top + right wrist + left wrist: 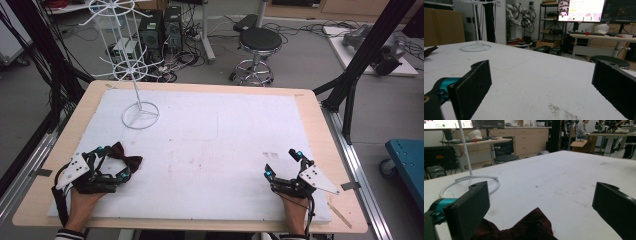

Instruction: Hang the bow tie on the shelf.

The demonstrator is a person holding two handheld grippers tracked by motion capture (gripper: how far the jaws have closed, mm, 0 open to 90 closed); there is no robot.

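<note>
The left tongs (114,161) lie low on the white table (215,145), near the corner closest to the person, and their two black jaws stand wide apart; between these jaws lies a dark red bow tie (125,159), flat on the table; in the left gripper view the bow tie (524,227) sits low between the jaws and neither pad presses on it, so the left tongs hold nothing. The right tongs (283,162) rest well apart from the left ones, at the other side of the table; their jaws are also wide open, with only bare table surface between them. Ahead of the left tongs, a little further up the table, stands a white wire rack (134,60) with a round ring foot; in the right gripper view the same rack (476,46) is seen far off to the left, and one tip of the bow tie (429,51) shows at the left edge.
</note>
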